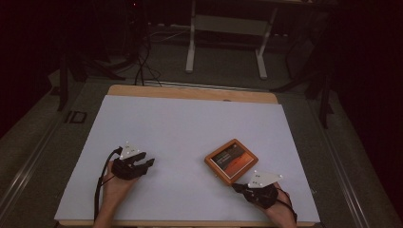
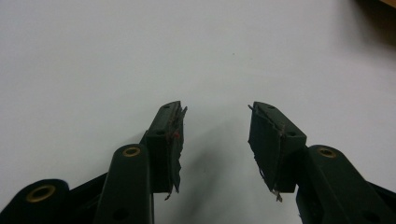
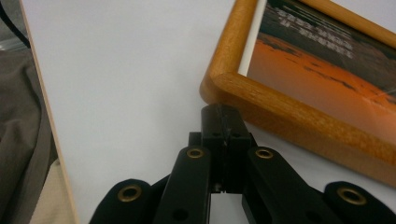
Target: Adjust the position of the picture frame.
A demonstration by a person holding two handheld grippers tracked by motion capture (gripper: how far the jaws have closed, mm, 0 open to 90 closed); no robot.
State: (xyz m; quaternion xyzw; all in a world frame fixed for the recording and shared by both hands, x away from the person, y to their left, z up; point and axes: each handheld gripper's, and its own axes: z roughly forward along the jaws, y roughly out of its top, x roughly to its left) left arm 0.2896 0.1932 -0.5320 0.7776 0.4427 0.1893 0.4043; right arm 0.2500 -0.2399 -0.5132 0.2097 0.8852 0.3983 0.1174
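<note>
Touching framed picture, closed right claw

One picture frame noted: light wooden border with rounded corners, enclosing a dark print with an orange band and pale lettering too small to read. It lies flat, face up, turned diagonally, on the right half of the white worktop, towards the near edge.

The frame is orange-brown wood around a black-and-orange picture; the table is white; both grippers' jaws are black.
</note>
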